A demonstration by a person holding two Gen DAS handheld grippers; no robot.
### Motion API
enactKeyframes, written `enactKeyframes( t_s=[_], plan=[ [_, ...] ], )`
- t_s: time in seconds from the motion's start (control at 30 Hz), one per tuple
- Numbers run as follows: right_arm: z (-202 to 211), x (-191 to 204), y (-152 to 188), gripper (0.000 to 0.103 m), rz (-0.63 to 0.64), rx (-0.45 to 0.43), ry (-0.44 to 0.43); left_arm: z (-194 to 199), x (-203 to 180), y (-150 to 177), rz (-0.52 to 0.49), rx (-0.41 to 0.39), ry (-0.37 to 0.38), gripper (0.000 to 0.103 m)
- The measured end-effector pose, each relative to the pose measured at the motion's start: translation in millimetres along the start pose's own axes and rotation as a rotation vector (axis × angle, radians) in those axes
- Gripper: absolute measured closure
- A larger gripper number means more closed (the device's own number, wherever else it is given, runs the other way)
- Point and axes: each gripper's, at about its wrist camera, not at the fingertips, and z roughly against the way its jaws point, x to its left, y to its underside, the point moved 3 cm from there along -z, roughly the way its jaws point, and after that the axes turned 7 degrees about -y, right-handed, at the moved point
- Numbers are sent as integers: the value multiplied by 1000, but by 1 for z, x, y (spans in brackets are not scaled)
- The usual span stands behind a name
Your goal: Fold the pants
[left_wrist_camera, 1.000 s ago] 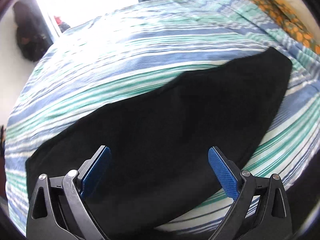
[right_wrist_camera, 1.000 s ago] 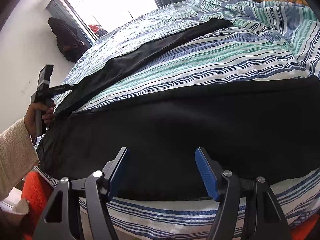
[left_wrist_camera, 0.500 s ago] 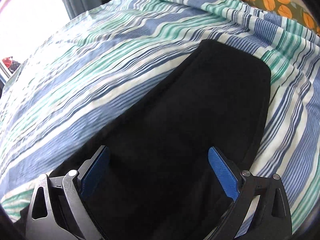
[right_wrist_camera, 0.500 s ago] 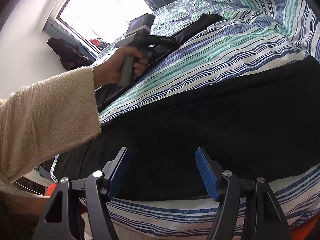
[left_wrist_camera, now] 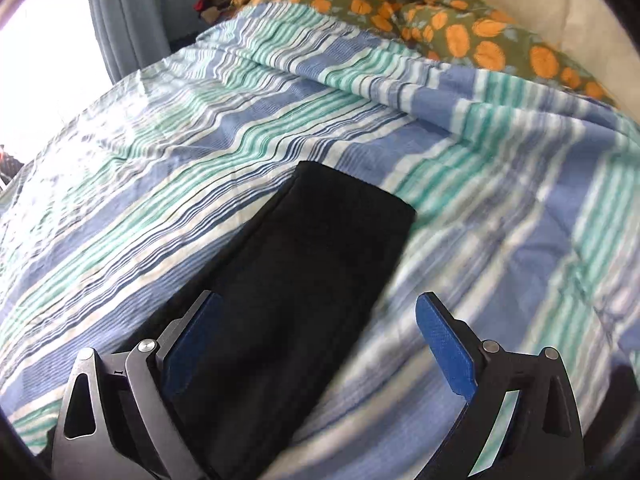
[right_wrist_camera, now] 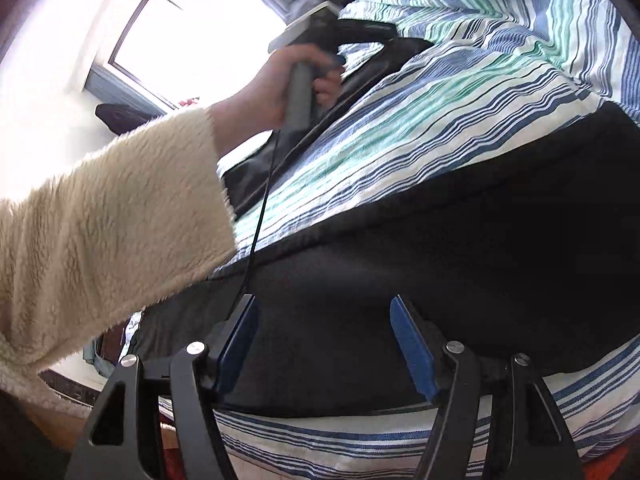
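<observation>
Because the bed (left_wrist_camera: 500, 208) gives a broad, soft surface to work on, the black pants (right_wrist_camera: 460, 248) are spread flat across its striped blue, green and white cover (right_wrist_camera: 420, 128), with one leg lying toward the pillow end and the other across the near edge. In the left wrist view that far leg (left_wrist_camera: 320, 264) runs away from the camera and ends in a squared hem, short of the orange-patterned bedding (left_wrist_camera: 460, 28) at the head. The person's left arm, in a cream fleece sleeve (right_wrist_camera: 108, 232), reaches out over the far leg, likely to travel toward its hem so it can be brought across. The left claw (left_wrist_camera: 316, 332) hovers above the leg with its blue pads spread wide, holding nothing. The right claw (right_wrist_camera: 324, 340) sits over the near leg by the mattress edge, also spread and empty, probably waiting to pinch the fabric. A thin black cable (right_wrist_camera: 260, 216) hangs from the left handle.
</observation>
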Motion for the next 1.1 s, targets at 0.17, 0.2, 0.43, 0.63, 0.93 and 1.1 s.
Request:
enactKeyframes(
  t_s=[0.17, 0.2, 0.43, 0.63, 0.93, 1.1],
  plan=[
    [11, -37, -8, 35, -184, -84, 25, 128, 1, 140, -86, 10, 61, 4],
    [10, -39, -7, 35, -196, -85, 24, 146, 3, 176, -86, 32, 51, 4],
    [-1, -52, 1, 35, -263, -101, 39, 186, 88, 372, 124, 299, -194, 2],
    [-4, -44, 13, 33, -214, -120, 120, 252, 218, 487, 581, 355, -364, 0],
    [-9, -30, 21, 28, -169, -130, 203, 311, 279, 514, 673, 216, -506, 1],
    [-18, -25, 18, 26, -118, -111, 248, 291, 340, 551, 791, 348, -643, 1]
  ],
)
